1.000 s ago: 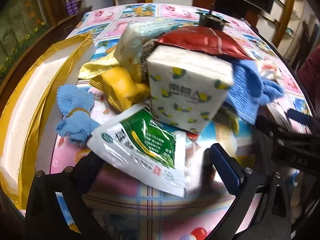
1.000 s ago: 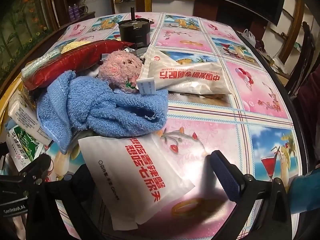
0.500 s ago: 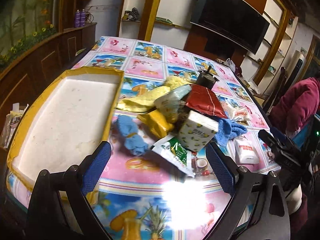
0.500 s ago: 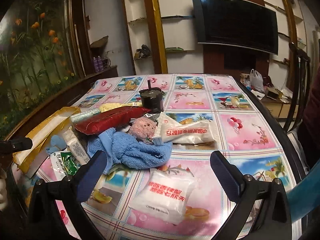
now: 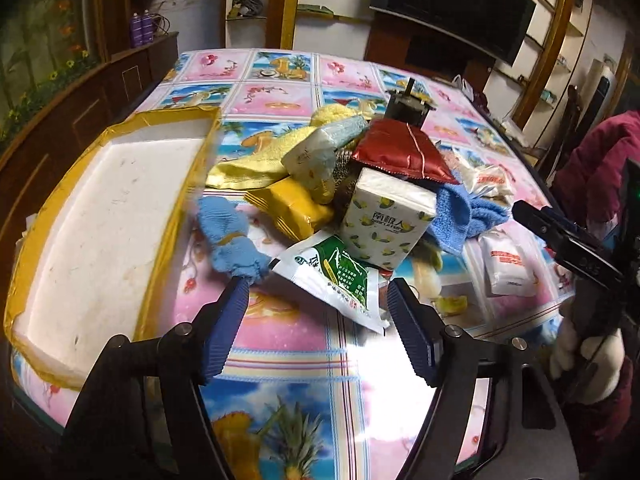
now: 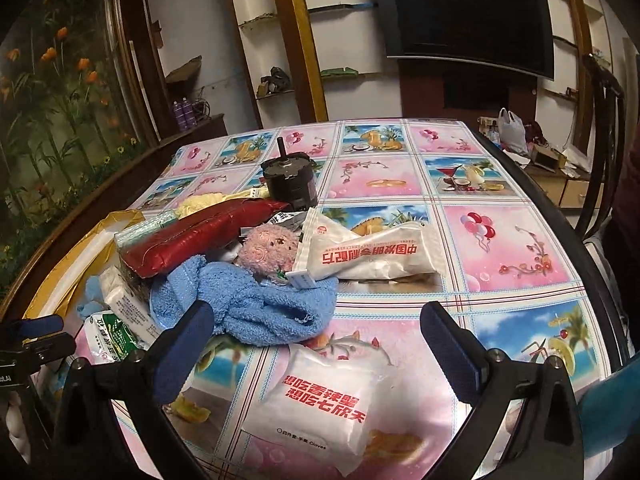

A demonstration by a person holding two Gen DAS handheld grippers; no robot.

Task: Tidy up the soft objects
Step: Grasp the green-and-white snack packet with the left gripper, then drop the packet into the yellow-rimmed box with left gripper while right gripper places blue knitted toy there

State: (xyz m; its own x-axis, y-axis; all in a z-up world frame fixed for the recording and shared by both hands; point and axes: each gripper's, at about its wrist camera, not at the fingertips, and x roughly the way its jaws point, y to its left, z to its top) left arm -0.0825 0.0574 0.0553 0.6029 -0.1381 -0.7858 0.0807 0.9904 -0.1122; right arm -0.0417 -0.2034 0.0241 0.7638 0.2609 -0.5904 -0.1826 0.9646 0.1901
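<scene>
L claw (image 5: 316,320) closing, nothing gripped, above green sachet (image 5: 340,280). R claw (image 6: 320,344) released over white packet (image 6: 320,404).

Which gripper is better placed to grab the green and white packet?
Left, probably. The left gripper has been closing, empty, with the green and white packet right before it; the right gripper faces the blue towel.

We see the left gripper (image 5: 316,300), jaws just narrowed yet empty, above the green-and-white packet (image 5: 336,280); beside the pile lies a gold-edged white tray (image 5: 100,216).
</scene>
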